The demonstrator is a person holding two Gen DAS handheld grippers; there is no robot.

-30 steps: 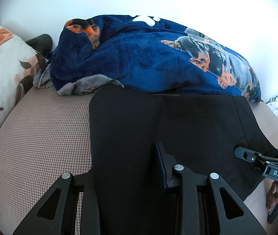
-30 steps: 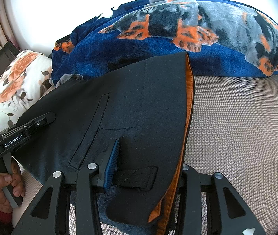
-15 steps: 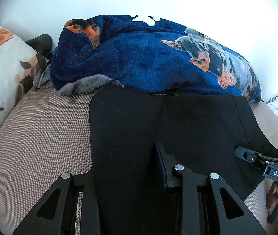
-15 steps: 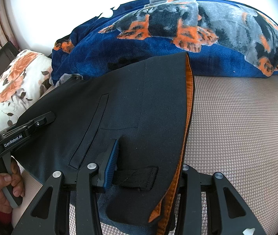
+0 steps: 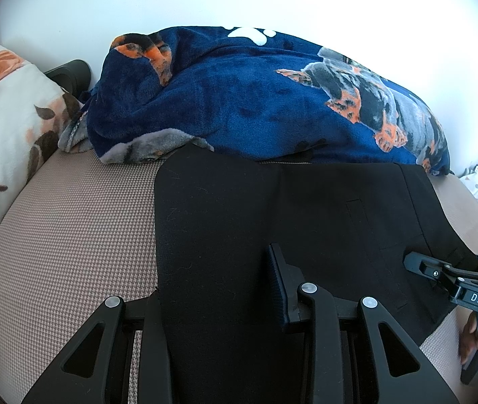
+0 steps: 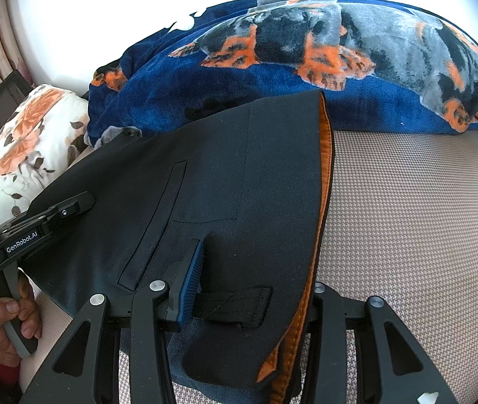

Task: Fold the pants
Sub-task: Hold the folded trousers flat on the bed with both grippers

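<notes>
- 2 grippers are on the pants point(image 5: 272, 222), 1 at each end of the near edge, so the next fold turns on carrying that edge away from you toward the blanket point(image 5: 255, 101).
- your left gripper point(image 5: 218, 286) grasps the pants: black cloth fills the gap between its fingers, with the blue pad point(image 5: 276, 282) against the fabric.
- your right gripper point(image 6: 252, 289) is clenched on the waistband end, where the orange lining point(image 6: 323, 202) and a belt loop point(image 6: 235, 306) show between its fingers.
- the pants lie flat on the mattress point(image 5: 70, 235), long axis running left to right across your view, the far edge just under the blanket.
- in the left view the right gripper point(image 5: 447, 269) sits at the right end of the cloth, your hand point(image 5: 477, 340) on its handle.
- in the right view the left gripper point(image 6: 53, 212) sits at the left end, your other hand point(image 6: 6, 323) below it.
- neither hand is nearer the far edge; both are level along the near edge, so lift them together to keep the fold square.
- the pillow point(image 5: 6, 128) lies well left of the pants and is out of the way.
- judging by the flat, already doubled cloth, another fold is likely next.
</notes>
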